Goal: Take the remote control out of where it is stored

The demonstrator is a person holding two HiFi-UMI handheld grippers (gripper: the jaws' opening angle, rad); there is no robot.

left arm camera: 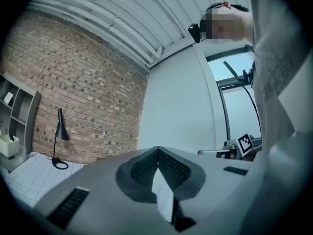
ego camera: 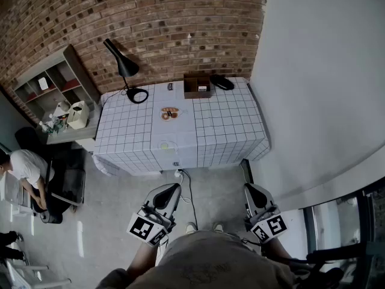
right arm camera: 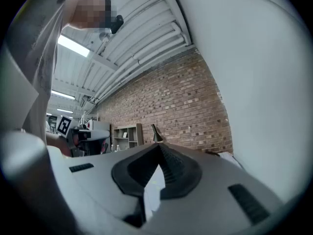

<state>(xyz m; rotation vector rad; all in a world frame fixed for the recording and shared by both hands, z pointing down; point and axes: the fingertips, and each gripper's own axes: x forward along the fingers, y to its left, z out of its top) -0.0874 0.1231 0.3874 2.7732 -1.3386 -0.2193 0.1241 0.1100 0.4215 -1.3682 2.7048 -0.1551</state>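
Short of the table (ego camera: 231, 128), left tongs (ego camera: 175, 187), right tongs (ego camera: 248, 187): closed, empty

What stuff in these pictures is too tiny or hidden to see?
- Remote control: no view shows it. The inside of the brown box is too small to read in the head view.
- Round things mid-table: too small to name, head view.
- Table in the left gripper view: mostly hidden behind the left hand-held gripper itself.

No words, brands or numbers can be read; only a patterned square marker (ego camera: 142, 228) is shown on the left gripper (ego camera: 175, 188), and another on the right gripper (ego camera: 248, 188).
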